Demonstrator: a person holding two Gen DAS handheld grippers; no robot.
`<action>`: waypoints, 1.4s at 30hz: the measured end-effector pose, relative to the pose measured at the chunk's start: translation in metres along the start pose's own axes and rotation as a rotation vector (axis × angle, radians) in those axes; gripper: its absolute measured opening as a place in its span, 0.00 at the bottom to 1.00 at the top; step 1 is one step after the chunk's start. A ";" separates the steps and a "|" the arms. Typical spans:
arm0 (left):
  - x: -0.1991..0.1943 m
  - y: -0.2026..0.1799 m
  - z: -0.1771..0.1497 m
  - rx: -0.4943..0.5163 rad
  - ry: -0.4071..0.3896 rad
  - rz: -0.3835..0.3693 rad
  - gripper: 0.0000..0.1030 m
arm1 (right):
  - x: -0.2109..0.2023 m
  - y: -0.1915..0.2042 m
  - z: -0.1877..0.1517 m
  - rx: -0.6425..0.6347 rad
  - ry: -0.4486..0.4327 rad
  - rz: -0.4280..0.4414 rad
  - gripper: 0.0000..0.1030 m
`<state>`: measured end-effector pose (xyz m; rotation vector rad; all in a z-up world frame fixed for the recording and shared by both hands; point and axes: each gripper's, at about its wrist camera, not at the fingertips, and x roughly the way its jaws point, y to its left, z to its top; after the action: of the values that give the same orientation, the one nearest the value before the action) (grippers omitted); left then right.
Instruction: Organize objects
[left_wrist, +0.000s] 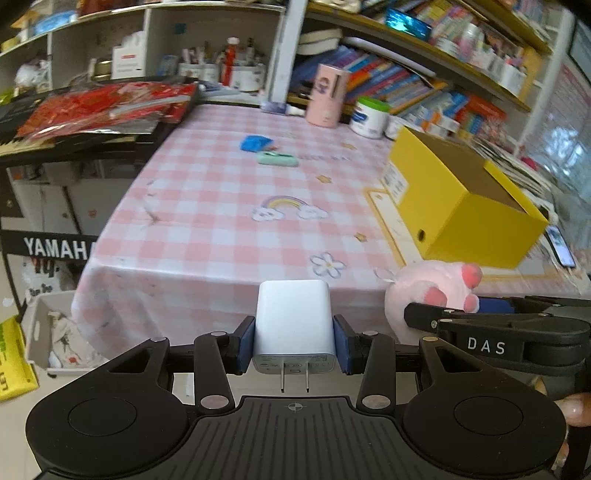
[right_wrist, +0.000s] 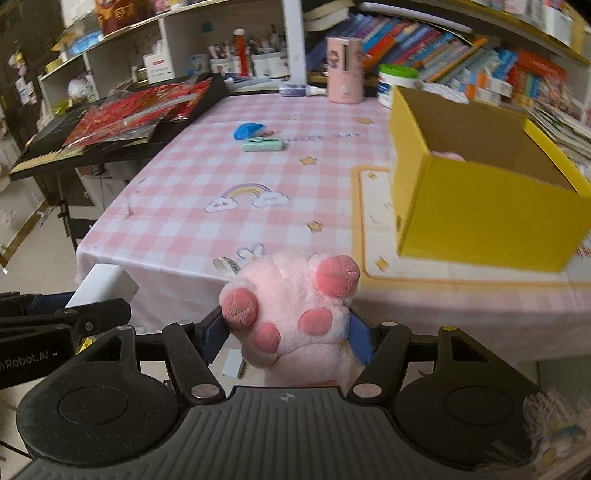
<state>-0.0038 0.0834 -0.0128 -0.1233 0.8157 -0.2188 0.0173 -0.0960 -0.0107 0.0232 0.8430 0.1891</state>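
My left gripper (left_wrist: 293, 341) is shut on a white USB charger plug (left_wrist: 293, 321), held in front of the table's near edge with its prongs toward the camera. My right gripper (right_wrist: 286, 332) is shut on a pink plush paw (right_wrist: 291, 314), which also shows in the left wrist view (left_wrist: 432, 291). An open yellow box (right_wrist: 480, 206) stands on the table at the right, also in the left wrist view (left_wrist: 461, 199); something pink lies inside it. A blue object (right_wrist: 249, 130) and a mint-green case (right_wrist: 264, 144) lie at mid-table.
The table has a pink checked cloth (left_wrist: 221, 206). A keyboard piled with red packets (left_wrist: 107, 107) stands at the left. A pink cylinder (left_wrist: 328, 96) and a white jar (left_wrist: 369, 116) stand at the back, before bookshelves. A phone (left_wrist: 561, 245) lies at far right.
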 end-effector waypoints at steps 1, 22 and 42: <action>0.000 -0.003 -0.001 0.010 0.002 -0.007 0.40 | -0.002 -0.002 -0.002 0.010 -0.001 -0.005 0.62; 0.023 -0.074 0.002 0.175 0.046 -0.190 0.40 | -0.043 -0.063 -0.034 0.178 -0.017 -0.184 0.62; 0.046 -0.144 0.031 0.282 -0.012 -0.243 0.40 | -0.052 -0.134 -0.018 0.244 -0.041 -0.240 0.62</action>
<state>0.0287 -0.0666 0.0035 0.0423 0.7493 -0.5593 -0.0088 -0.2374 0.0030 0.1530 0.8164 -0.1401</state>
